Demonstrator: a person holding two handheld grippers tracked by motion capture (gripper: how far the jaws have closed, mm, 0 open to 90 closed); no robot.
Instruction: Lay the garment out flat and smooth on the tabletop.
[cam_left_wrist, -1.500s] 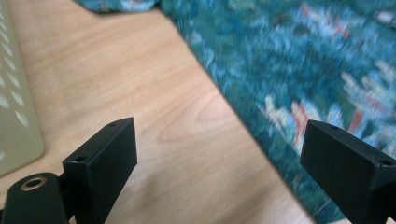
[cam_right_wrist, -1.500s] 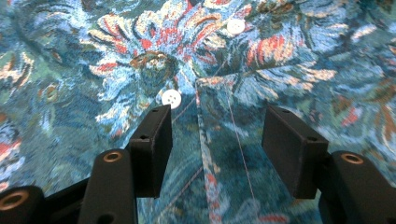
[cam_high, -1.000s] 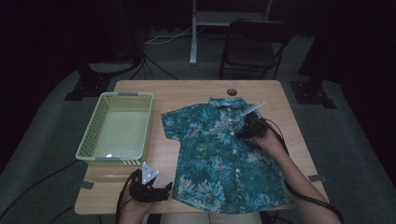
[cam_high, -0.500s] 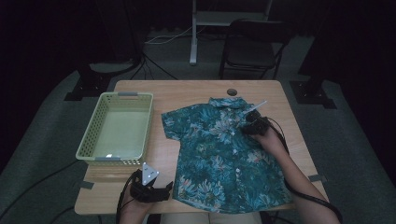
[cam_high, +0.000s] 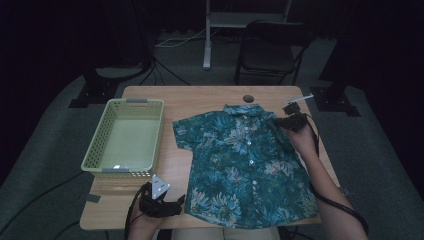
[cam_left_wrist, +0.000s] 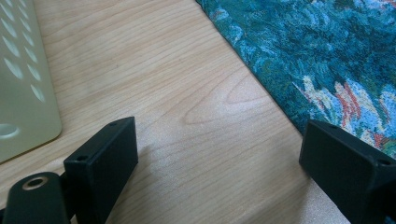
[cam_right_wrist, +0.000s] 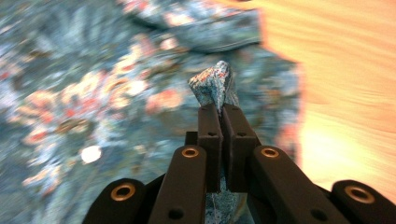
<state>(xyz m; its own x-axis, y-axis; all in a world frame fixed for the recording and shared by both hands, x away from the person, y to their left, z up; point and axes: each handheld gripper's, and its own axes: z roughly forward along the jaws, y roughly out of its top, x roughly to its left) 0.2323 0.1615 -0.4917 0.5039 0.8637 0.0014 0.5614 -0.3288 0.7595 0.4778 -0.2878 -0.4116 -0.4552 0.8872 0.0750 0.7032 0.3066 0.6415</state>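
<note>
Dark room, wooden table (cam_high: 210, 97). Right gripper (cam_right_wrist: 219, 100) clamped on pinch of shirt (cam_high: 240, 165) sleeve – shirt flat, collar far, hem near, body stretching leftward from grip. Left gripper (cam_high: 162, 206) jaws apart, idle beside hem corner; basket (cam_high: 102, 165) left.

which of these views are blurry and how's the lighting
Right gripper view: motion-smeared, the shirt and table streaked, though the fingers pinching a fold stay sharp. Left gripper view: crisp wood grain, evenly lit. High view: dim, with a dark room around the lit table, the basket and shirt still readable.
</note>
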